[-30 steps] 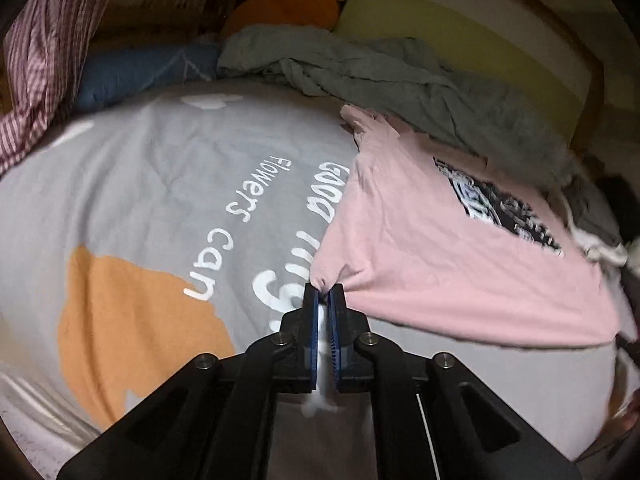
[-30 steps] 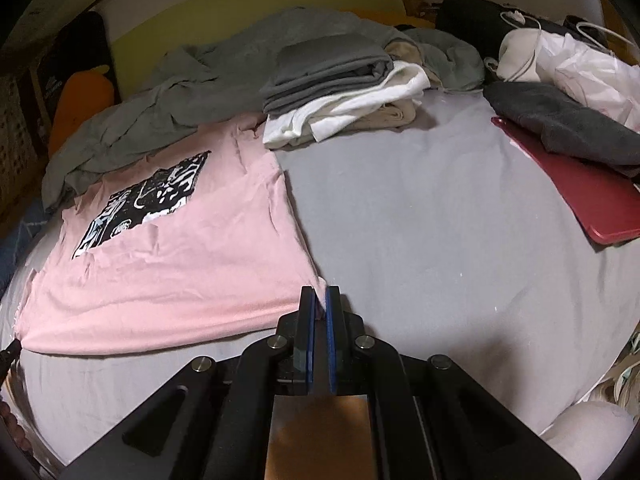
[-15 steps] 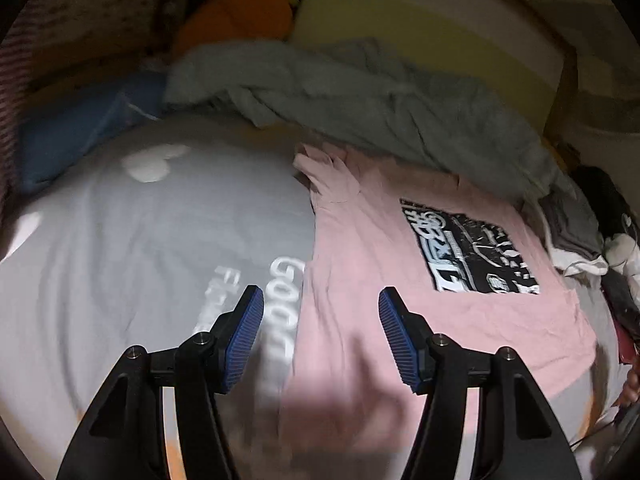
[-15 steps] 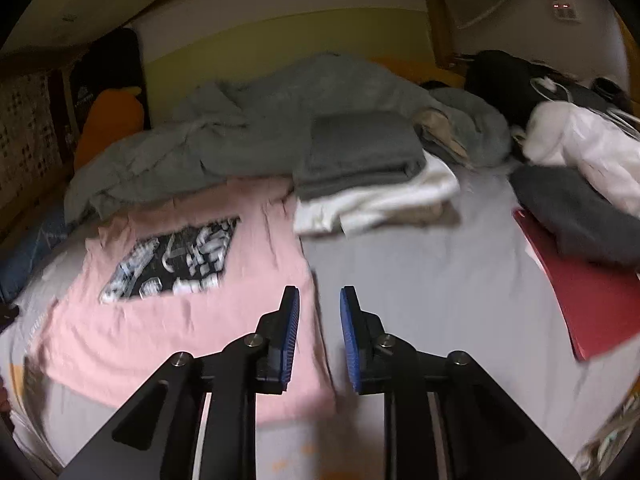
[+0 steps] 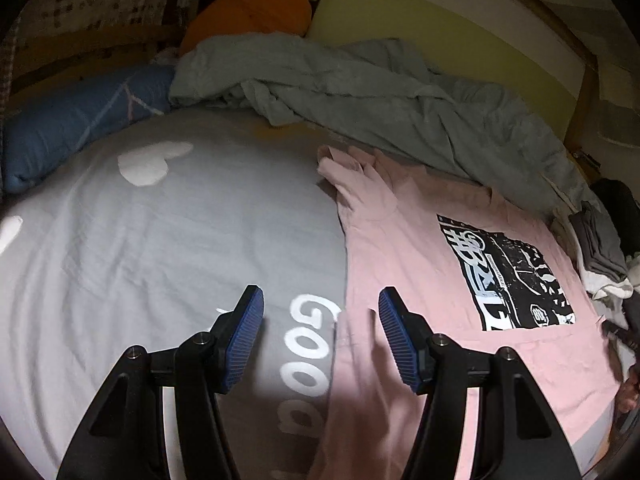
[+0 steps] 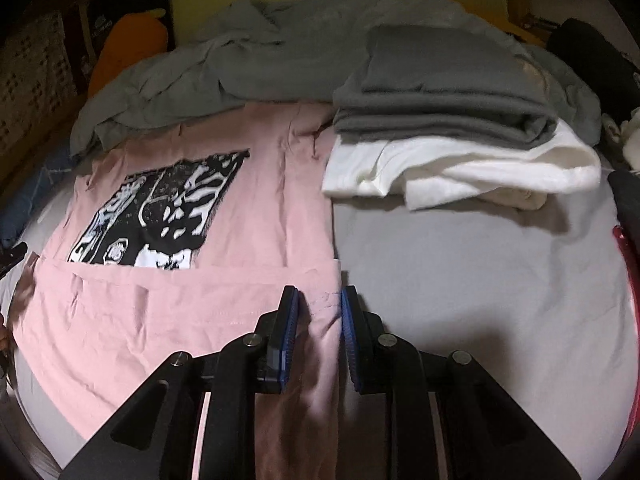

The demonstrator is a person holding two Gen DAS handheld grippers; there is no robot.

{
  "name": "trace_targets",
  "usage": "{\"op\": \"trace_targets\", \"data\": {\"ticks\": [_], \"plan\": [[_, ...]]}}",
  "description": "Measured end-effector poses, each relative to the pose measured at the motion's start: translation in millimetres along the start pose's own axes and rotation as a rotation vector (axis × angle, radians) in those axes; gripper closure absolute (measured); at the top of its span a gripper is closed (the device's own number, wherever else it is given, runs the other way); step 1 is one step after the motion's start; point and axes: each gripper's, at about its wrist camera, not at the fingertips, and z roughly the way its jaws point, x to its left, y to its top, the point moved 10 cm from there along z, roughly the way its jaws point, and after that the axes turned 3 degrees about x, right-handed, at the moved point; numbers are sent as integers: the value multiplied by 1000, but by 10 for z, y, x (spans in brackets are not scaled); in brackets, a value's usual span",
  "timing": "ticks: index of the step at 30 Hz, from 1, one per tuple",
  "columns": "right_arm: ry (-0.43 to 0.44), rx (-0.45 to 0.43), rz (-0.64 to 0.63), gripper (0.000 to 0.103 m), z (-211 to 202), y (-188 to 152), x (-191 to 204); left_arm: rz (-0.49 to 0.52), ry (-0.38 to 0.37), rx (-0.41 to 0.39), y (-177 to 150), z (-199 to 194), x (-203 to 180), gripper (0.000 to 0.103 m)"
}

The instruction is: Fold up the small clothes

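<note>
A pink T-shirt (image 5: 404, 240) with a black and white print lies flat on the grey bedsheet (image 5: 160, 232); it also shows in the right wrist view (image 6: 256, 208). Its bottom hem is folded up over the lower part of the print. My left gripper (image 5: 320, 332) is wide open and empty above the shirt's left edge. My right gripper (image 6: 318, 320) is open and empty, with the folded corner of the shirt lying between its fingers.
A rumpled grey blanket (image 5: 380, 92) lies behind the shirt. A stack of folded grey and white clothes (image 6: 452, 128) sits right of the shirt. A blue pillow (image 5: 80, 116) and an orange cushion (image 5: 256, 4) are at the back left. A red item (image 6: 628, 264) is at far right.
Both grippers let go of the shirt's bottom corners, opened and moved forward over it. The hem now lies folded up across the lower print.
</note>
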Motion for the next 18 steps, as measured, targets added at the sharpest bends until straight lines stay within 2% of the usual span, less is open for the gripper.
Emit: {"op": "trace_targets", "data": {"ticks": [2,5,7,11,13,16,18], "plan": [[-35,-75,-27,81,-183,64,12,40,26,-23,3,-57,-6,44],[-17,-116,-114,81,-291,107,164,74,50,-43,-4,-93,-47,44],[-3,-79,-155,81,-185,75,259,92,40,-44,-24,-88,-112,44],[-26,-13,-92,84,68,-3,120,128,20,-33,-66,-66,-218,43],[-14,6,-80,84,110,-48,88,121,-4,-18,-88,-38,-236,38],[-12,24,-91,84,171,-66,91,100,-6,-1,-114,17,-194,38],[-27,31,-83,91,188,-68,63,91,-2,3,-122,30,-170,38]]}}
